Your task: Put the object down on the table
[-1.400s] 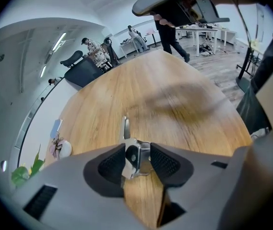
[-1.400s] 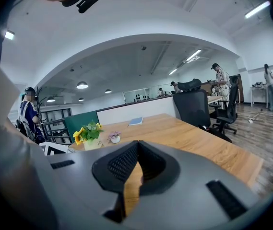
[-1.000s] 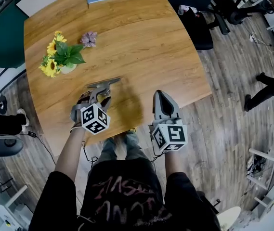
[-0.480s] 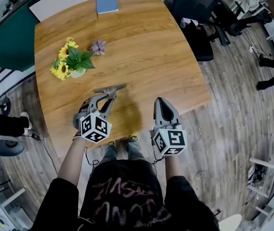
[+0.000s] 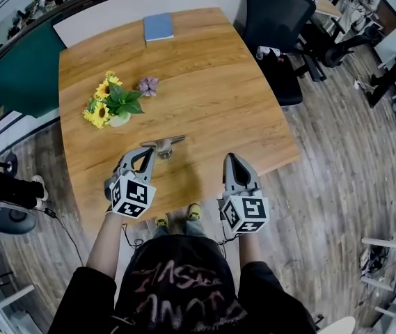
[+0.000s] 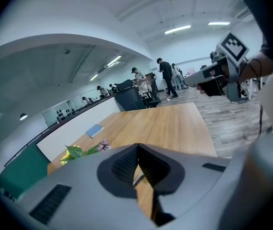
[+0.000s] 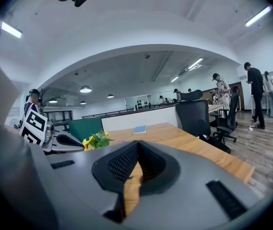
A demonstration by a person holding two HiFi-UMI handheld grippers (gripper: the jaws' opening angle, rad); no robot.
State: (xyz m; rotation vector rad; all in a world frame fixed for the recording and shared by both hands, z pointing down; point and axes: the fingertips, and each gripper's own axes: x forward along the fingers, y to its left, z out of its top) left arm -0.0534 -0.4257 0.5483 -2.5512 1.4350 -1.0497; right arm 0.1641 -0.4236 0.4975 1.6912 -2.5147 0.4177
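Shoes (image 5: 194, 211): I see my two yellow-toed shoes on the plank floor (image 5: 337, 186), below the near edge of the table.

Left gripper (image 5: 147, 152): I hold it over the near part of the table, its marker cube at the table's edge. Its jaws have just been closing and now meet at the tips. Nothing is between them; the left gripper view shows only bare wood through the gap behind the tips.

Right gripper (image 5: 230, 157): I hold it level with the left one, well apart from it, over the near right part of the table. Its jaws are together at the tips and carry nothing.

Table (image 5: 211, 82): light wood top with rounded corners, mostly bare.

Grey tool (image 5: 163, 145): it lies flat on the table, just beyond the left gripper's tips and clear of both grippers' jaws. It reads as a thin straight bar with a short rounded stub below its middle. I cannot tell from these views whether the gripper's tips touch it.

Sunflowers (image 5: 111, 103): a small bunch with green leaves stands in a pale pot, farther in and to the left of the grey tool.

Purple flower (image 5: 148, 85): a single bloom lies just beside the sunflowers, on their far right.

Blue book (image 5: 159, 27): it lies flat near the far edge of the table, well apart from the flowers.

Office chair (image 5: 278, 12): black, beyond the table's far right corner.

People (image 6: 166, 75): several stand far off across the room, too small to describe further.
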